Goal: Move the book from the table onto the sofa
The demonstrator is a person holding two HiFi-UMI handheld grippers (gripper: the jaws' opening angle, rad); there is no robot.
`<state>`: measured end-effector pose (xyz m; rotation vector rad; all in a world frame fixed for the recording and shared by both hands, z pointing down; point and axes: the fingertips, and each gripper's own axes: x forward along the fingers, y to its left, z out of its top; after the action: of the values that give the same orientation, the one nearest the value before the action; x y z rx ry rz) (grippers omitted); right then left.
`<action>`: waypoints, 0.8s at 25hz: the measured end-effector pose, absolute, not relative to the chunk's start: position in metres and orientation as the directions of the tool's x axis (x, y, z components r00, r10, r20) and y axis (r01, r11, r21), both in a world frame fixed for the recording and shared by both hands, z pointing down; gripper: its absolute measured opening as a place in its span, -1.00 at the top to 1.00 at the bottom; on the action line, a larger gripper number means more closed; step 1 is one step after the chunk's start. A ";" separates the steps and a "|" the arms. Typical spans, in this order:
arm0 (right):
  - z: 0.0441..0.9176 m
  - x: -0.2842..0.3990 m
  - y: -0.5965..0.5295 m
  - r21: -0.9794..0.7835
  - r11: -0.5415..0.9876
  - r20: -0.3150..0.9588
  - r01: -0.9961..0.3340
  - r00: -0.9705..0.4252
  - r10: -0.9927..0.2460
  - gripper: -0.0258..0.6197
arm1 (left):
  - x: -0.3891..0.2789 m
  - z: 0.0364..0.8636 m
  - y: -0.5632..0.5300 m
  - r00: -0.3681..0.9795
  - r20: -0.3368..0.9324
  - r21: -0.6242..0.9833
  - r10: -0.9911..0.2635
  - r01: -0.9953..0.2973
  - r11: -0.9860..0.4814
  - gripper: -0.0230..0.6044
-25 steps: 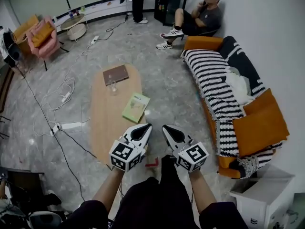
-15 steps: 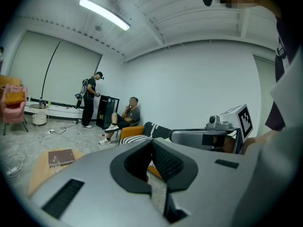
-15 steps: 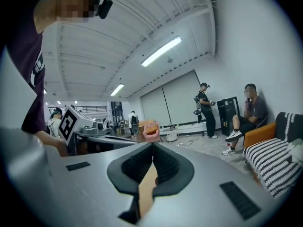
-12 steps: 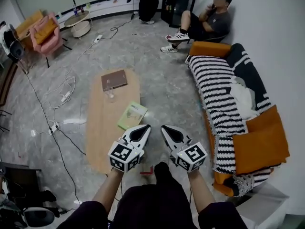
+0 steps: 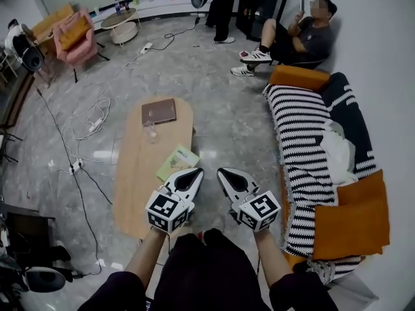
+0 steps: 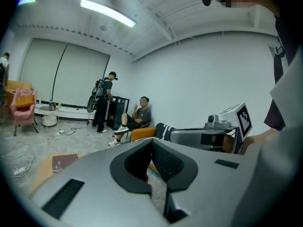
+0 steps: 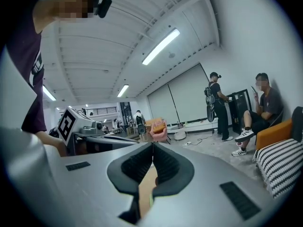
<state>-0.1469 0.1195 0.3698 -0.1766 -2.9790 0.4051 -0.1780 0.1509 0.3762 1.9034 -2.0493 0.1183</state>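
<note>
both jaws are closed and empty. the left gripper [image 5: 192, 177] and the right gripper [image 5: 227, 177] sit side by side over the near end of the tabletop [image 5: 137, 177]. the green book [image 5: 177, 162] lies flat there, just ahead of the left jaws. a brown book [image 5: 159, 111] lies at the far end (which one the task means cannot be told). the sofa [image 5: 305, 141] stands to the right. the green book looks thin, light and slightly flexible, with a smooth cover. recommended hold: pinch the edge nearest the rim, close to the spine, to limit sagging.
</note>
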 end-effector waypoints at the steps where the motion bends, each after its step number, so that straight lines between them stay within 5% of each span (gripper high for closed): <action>1: 0.369 -0.151 0.117 -0.277 0.955 0.112 0.105 -0.984 0.140 0.85 | -0.182 0.376 0.149 -0.050 0.304 0.164 -0.952 -0.981 0.104 0.88; 20: 0.382 -0.271 0.122 -0.274 0.944 0.159 0.185 -0.959 0.234 0.85 | -0.304 0.390 0.166 -0.157 0.296 0.191 -0.942 -0.957 0.219 0.88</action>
<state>-0.2714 0.1221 0.3822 -0.3165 -2.9092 0.3837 -0.3038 0.1658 0.3900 1.7664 -2.1510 0.0579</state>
